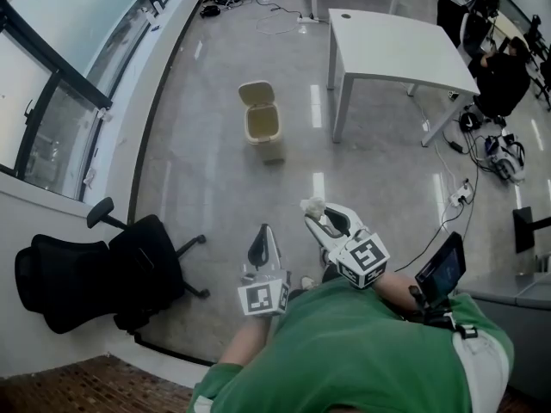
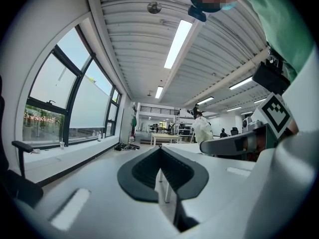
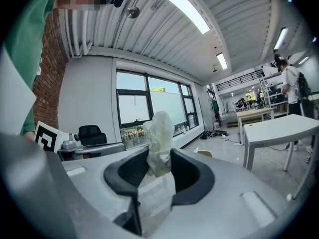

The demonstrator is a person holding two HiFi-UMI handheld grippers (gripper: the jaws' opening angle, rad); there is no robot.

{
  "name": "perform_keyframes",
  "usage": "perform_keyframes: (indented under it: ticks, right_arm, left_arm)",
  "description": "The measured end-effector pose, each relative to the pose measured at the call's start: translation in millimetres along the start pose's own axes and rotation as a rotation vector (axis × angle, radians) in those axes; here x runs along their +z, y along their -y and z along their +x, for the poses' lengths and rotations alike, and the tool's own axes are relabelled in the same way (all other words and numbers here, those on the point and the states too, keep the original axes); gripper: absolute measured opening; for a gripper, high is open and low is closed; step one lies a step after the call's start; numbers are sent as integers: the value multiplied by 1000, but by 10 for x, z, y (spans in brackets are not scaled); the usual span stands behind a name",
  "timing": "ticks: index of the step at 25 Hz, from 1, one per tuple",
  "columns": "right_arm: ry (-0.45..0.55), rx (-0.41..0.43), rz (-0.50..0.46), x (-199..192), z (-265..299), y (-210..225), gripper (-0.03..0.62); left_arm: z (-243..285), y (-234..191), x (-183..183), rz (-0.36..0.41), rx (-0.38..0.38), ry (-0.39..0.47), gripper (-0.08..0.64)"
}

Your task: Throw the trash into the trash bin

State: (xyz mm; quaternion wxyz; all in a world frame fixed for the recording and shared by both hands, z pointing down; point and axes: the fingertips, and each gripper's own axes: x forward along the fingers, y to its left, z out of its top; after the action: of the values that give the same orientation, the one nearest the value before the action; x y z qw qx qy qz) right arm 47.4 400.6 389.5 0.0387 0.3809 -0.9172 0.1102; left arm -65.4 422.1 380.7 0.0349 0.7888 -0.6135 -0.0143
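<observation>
Gripping crumpled trash [image 3: 160,131] in right tool [image 3: 159,154] | left tool [image 2: 160,149] closed, empty

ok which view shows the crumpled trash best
The right gripper view: the crumpled trash sits large between the fingers. The head view shows it only small, at the tip of the right gripper. The left gripper view misses it.

Your left gripper [image 1: 263,249] is held out in front of you, pointing level. Its jaws are pressed together with nothing between them. Your right gripper [image 1: 325,220] sits just beside it on the right, a little further ahead and tipped slightly downward. Its jaws are clamped on a crumpled white wad of trash [image 3: 159,138] that sticks out past the tips. Both bare forearms [image 1: 247,341] reach forward.
</observation>
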Motion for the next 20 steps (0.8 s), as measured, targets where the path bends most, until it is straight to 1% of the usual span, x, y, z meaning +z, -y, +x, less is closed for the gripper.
perform_keyframes:
  ticks: [4, 9, 16, 20]
  right_arm:
    - [1, 15, 5, 77, 222, 196, 133]
    - [19, 29, 10, 229, 511, 569, 133]
    - [36, 38, 28, 359, 787, 1125, 133]
    - [43, 34, 35, 392, 860, 1463, 133]
  left_arm:
    - [278, -106, 12, 8, 22, -8, 6]
    - [740, -157, 81, 30, 35, -7, 6]
    - [1393, -107, 131, 61, 36, -12, 6]
    - [1737, -1, 120, 76, 29, -14, 6]
